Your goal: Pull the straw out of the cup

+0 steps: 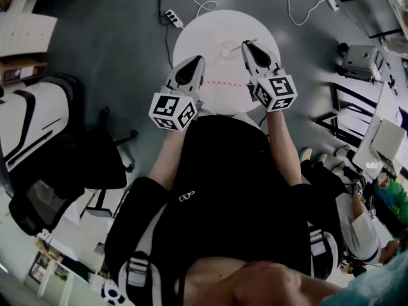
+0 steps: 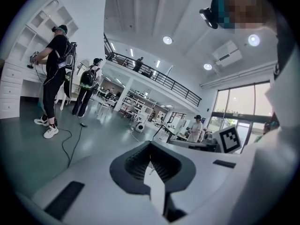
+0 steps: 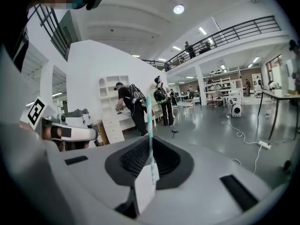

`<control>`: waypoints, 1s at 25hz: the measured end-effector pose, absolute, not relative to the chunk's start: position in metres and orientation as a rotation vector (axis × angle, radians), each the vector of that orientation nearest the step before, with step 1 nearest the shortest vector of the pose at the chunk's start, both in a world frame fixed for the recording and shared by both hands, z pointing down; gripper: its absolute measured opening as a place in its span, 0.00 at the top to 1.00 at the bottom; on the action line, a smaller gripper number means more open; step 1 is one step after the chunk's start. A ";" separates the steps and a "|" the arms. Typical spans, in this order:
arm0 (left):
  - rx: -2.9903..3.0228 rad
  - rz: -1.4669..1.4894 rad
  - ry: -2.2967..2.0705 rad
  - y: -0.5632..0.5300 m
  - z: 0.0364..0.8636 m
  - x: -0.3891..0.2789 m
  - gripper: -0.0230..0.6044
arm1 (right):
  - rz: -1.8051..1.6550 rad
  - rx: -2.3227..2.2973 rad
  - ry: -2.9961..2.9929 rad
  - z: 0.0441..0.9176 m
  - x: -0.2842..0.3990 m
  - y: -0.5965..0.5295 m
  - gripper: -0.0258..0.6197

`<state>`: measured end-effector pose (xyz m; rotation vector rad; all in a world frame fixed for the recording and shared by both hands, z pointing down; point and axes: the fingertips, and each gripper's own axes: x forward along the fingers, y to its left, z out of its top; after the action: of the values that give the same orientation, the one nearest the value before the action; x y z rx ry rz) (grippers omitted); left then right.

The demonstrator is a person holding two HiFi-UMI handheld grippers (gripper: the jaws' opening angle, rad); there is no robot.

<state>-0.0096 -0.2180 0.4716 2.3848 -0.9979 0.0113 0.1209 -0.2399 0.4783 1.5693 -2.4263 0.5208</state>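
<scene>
The round white table (image 1: 191, 40) filled the floor ahead. The left gripper (image 2: 151, 165) was closed on nothing. The right gripper (image 3: 150, 167) pinched the striped straw (image 3: 149, 121), apart from the clear cup (image 1: 228, 48). The straw looked light and crushable, best pinched gently near its end.

The straw (image 3: 149, 124) carries teal and white stripes. The left tongs (image 2: 151, 162) and the right tongs (image 3: 150, 165) both have pale grey shells, black ribbed pads and white tips. Their cubes (image 1: 173, 111) bear black-and-white square markers. The table (image 1: 191, 40) is white, the floor (image 1: 115, 50) dark grey and the person's top (image 1: 223, 171) black. A thin strip (image 1: 223, 82) across the table seems dashed red and white, though it is too fine to be sure.
</scene>
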 end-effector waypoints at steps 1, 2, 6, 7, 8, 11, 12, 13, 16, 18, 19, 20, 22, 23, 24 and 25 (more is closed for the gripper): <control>2.393 0.009 -0.990 -0.219 0.470 -0.006 0.95 | 0.516 1.589 -2.432 0.473 0.124 -0.237 0.90; 2.402 0.005 -0.984 -0.220 0.467 -0.003 0.95 | 0.508 1.608 -2.435 0.467 0.128 -0.234 0.91; 2.437 -0.024 -0.975 -0.226 0.452 0.007 0.95 | 0.442 1.682 -2.429 0.444 0.142 -0.220 0.91; 2.447 -0.034 -0.975 -0.227 0.448 0.009 0.95 | 0.398 1.694 -2.417 0.438 0.145 -0.216 0.91; 2.461 -0.041 -0.977 -0.228 0.443 0.011 0.95 | 0.340 1.703 -2.401 0.431 0.147 -0.212 0.91; 2.513 -0.056 -0.980 -0.227 0.427 0.018 0.95 | 0.209 1.746 -2.398 0.408 0.152 -0.199 0.91; 2.526 -0.063 -0.972 -0.225 0.422 0.021 0.95 | 0.206 1.768 -2.413 0.402 0.154 -0.196 0.91; 2.536 -0.076 -0.960 -0.223 0.416 0.024 0.95 | 0.215 1.788 -2.429 0.397 0.157 -0.193 0.91; 2.560 -0.121 -0.934 -0.215 0.401 0.035 0.95 | 0.230 1.824 -2.462 0.385 0.167 -0.186 0.91; 2.571 -0.134 -0.935 -0.211 0.395 0.039 0.95 | 0.240 1.834 -2.488 0.380 0.171 -0.182 0.91; 2.574 -0.136 -0.938 -0.209 0.394 0.041 0.95 | 0.241 1.833 -2.495 0.378 0.172 -0.180 0.91; 2.576 -0.137 -0.941 -0.207 0.393 0.042 0.95 | 0.236 1.828 -2.494 0.378 0.173 -0.178 0.91; 2.577 -0.141 -0.946 -0.203 0.392 0.044 0.95 | 0.213 1.812 -2.486 0.378 0.173 -0.174 0.91; 2.577 -0.140 -0.949 -0.201 0.392 0.045 0.95 | 0.204 1.805 -2.487 0.379 0.172 -0.173 0.91; 2.577 -0.138 -0.953 -0.199 0.392 0.046 0.95 | 0.201 1.799 -2.491 0.379 0.172 -0.171 0.91; 2.577 -0.134 -0.956 -0.197 0.393 0.047 0.95 | 0.203 1.792 -2.496 0.380 0.172 -0.170 0.91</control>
<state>0.0467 -0.1966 0.3930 2.5769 -0.9562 -0.1345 0.1718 -0.1698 0.3799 1.7921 -2.4963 0.2025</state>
